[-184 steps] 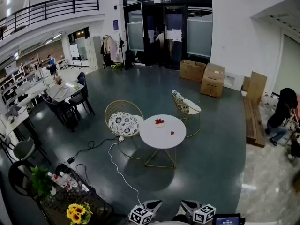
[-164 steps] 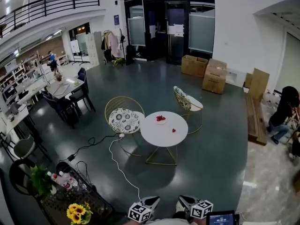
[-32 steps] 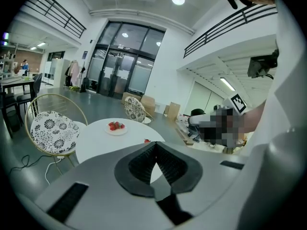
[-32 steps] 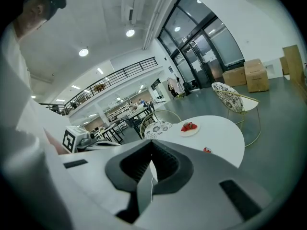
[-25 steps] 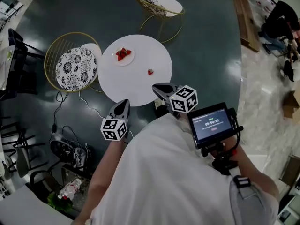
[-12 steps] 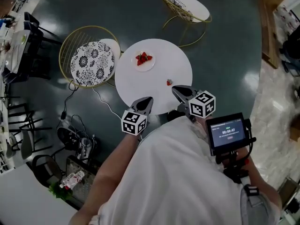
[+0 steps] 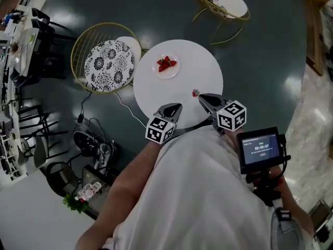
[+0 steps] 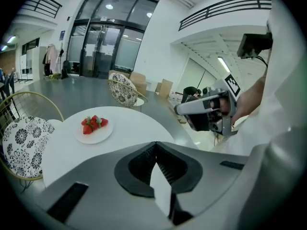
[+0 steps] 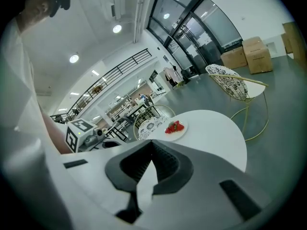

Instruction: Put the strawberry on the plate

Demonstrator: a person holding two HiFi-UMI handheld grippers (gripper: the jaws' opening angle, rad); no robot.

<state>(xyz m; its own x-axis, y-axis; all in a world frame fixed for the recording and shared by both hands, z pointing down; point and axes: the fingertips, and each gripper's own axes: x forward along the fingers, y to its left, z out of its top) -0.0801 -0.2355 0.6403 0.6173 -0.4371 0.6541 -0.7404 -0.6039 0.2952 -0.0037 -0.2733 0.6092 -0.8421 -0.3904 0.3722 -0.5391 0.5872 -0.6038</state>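
Strawberry [image 7: 195, 93] lies loose near the tabletop's [image 7: 200, 66] near-right edge, well apart from the plate [image 7: 174, 73] holding other berries [image 7: 166, 63]. Right gripper [image 7: 204, 98] hovers just beside it, fingers [image 9: 168, 164] pressed together on nothing, like the left gripper's [image 7: 176, 107]. Spread the right fingers first, straddle it, then pinch gently

Lobby or atrium: glass entrance doors [image 8: 103, 47], mezzanine railing [image 8: 225, 6], round café table [image 7: 156, 90], wire chair [image 7: 109, 66].

White table [image 7: 156, 90], 1 red strawberry [image 7: 195, 93] (floral-patterned cushion [image 7: 109, 65])
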